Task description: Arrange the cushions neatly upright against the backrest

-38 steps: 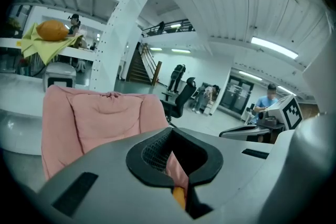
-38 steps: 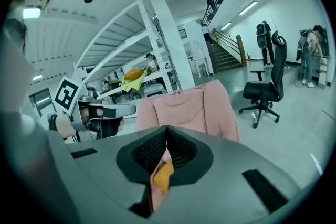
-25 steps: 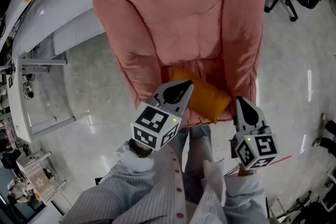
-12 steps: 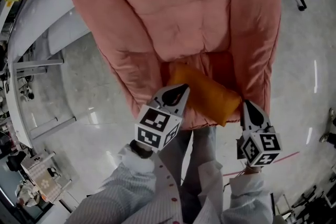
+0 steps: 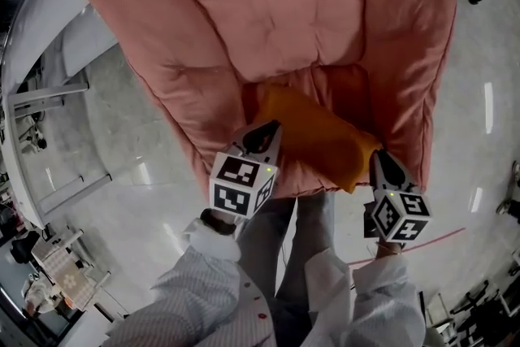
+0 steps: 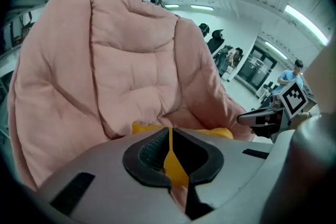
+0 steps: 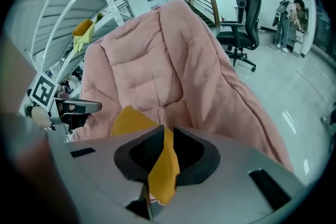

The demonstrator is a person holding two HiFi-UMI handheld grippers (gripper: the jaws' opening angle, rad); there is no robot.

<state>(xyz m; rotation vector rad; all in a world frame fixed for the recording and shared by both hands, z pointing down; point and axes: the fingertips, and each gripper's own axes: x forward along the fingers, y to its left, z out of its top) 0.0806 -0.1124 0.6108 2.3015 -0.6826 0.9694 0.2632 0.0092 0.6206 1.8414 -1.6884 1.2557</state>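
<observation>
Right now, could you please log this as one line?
left tool shut on cushion | right tool shut on cushion | cushion at chair seat

Cushion (image 5: 317, 134) on armchair seat (image 5: 345, 89), before backrest (image 5: 276, 4).

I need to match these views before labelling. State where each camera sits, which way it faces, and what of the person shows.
Head view: on the person's head, looking steeply down at the pink armchair and orange cushion; sleeves, the left gripper and right gripper show.
Left gripper view: on the left gripper, facing the armchair along jaws shut on cushion fabric; right gripper at right.
Right gripper view: the same from the right gripper; left gripper at left.
Shared: all three see armchair and cushion.
</observation>
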